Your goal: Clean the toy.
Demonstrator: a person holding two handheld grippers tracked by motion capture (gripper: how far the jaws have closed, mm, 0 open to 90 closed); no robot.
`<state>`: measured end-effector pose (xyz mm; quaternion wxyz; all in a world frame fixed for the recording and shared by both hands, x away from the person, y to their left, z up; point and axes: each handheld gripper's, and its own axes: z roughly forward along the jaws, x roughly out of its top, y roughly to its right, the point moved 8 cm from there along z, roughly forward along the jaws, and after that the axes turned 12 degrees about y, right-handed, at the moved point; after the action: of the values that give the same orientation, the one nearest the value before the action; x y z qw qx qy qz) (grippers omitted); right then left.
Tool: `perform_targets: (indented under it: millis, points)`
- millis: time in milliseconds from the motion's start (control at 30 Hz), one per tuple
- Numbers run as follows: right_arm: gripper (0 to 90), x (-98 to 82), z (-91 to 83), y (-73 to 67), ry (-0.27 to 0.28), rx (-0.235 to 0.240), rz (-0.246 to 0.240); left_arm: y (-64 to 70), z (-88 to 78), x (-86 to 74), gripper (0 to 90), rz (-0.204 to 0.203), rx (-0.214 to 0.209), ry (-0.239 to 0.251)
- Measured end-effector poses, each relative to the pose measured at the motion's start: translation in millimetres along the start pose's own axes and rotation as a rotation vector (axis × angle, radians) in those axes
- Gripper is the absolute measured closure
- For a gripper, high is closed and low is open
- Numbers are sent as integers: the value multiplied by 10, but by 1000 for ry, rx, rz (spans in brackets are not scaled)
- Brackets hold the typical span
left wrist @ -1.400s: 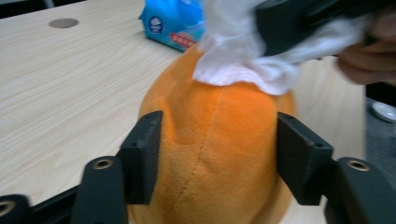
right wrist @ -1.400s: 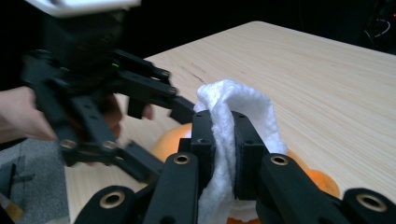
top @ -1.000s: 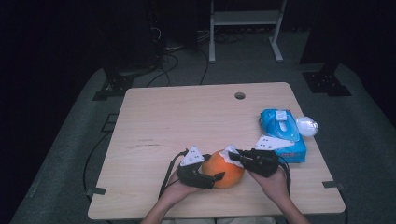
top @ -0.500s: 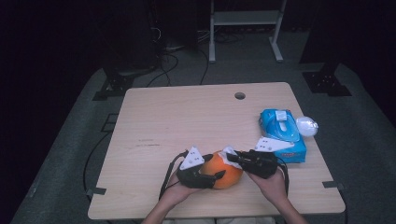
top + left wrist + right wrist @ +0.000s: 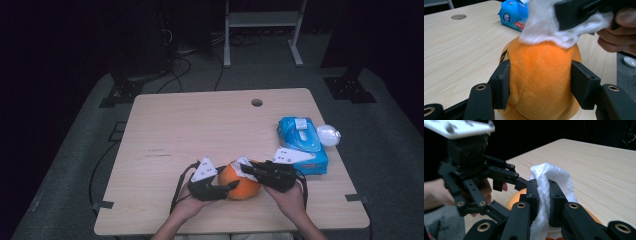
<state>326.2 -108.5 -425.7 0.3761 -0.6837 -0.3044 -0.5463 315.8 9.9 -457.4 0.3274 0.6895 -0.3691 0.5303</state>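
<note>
An orange plush toy [image 5: 243, 185] sits near the table's front edge between both hands. My left gripper [image 5: 231, 186] comes in from its left. Its jaws have just been closing, and in the left gripper view both pads [image 5: 503, 83] press into the sides of the plush toy [image 5: 541, 72]. My right gripper [image 5: 246, 170] reaches in from the right, shut on a white tissue [image 5: 549, 173] that lies against the top of the toy [image 5: 544, 30]. The tissue stands up between the right gripper [image 5: 544, 195] and its pads.
A blue tissue pack [image 5: 302, 142] lies at the right of the wooden table [image 5: 200, 130], with a white round object [image 5: 328, 134] beside it at the edge. A cable hole [image 5: 257, 102] sits toward the back. A white stand [image 5: 260, 30] is behind the table.
Both hands have stayed at the orange toy. The left gripper's jaws sit tighter against its sides than before.
</note>
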Motion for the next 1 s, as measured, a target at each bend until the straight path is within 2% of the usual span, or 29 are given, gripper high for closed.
perform_targets:
  millis: [133,200,267,300,333,433,533,667,733,800,900,967,1000]
  points:
    - [805,-57,-47,142,-13,-28,10,4,-2,18,314,-45,-27,36]
    - [806,-63,-72,159,-10,-37,14,-40,20,14,225,-69,-3,53]
    - [805,-64,-77,167,-7,-39,19,-94,55,-43,131,-92,23,41]
    - [805,-58,-72,147,-3,-32,29,-103,73,-76,120,-105,21,30]
    - [804,-54,-60,110,-6,-25,17,-96,82,-98,133,-114,11,22]
    - [804,-67,-21,17,-22,-6,-15,-42,54,-102,225,-92,-6,8]
    - [805,-88,-38,128,-28,-21,1,30,39,-71,244,-82,-57,4]
    - [804,-101,-110,245,-25,-65,5,121,49,-48,211,-40,-103,13]
    - [804,-106,-137,269,-25,-71,15,96,83,-84,151,-37,-82,2]
    - [804,-103,-130,267,-21,-66,21,86,125,-148,136,-35,-70,-25]
    - [803,-64,-105,170,-9,-41,23,70,93,-123,308,3,-36,-15]
    - [803,-5,-81,46,19,15,41,70,74,-61,377,29,-1,4]
    - [803,16,-55,-40,21,44,32,70,70,-32,390,51,19,12]
